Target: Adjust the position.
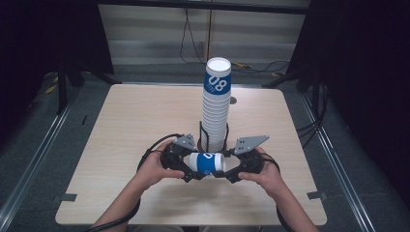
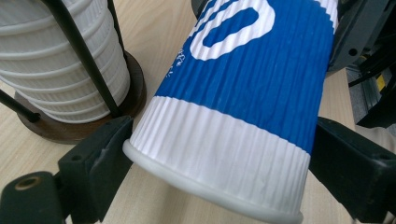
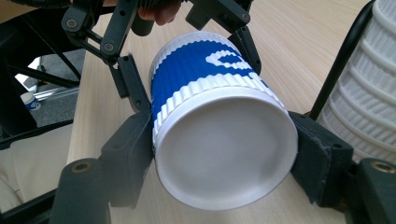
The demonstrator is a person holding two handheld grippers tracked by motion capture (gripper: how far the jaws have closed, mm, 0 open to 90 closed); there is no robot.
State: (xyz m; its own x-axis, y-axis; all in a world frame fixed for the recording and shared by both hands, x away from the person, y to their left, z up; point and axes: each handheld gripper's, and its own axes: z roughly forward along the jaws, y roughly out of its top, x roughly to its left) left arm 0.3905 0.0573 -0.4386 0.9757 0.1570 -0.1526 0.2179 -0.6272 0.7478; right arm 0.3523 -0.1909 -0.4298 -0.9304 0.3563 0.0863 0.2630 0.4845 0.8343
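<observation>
Right now both grippers meet on one blue & white cup [image 1: 208,163], lying sideways just above the tabletop [image 1: 121,125], near the person's edge. Right gripper [image 3: 224,154] is clamped on the cup's base end, pads pressing both sides of the white rim. Left gripper [image 2: 219,154] stands w/ jaws spread wide around the cup's mouth end; the pads sit right by the rim, can't tell if they press it. Just behind stands a tall cup stack [image 1: 216,104] in a black wire holder [image 1: 205,140] on a round base
</observation>
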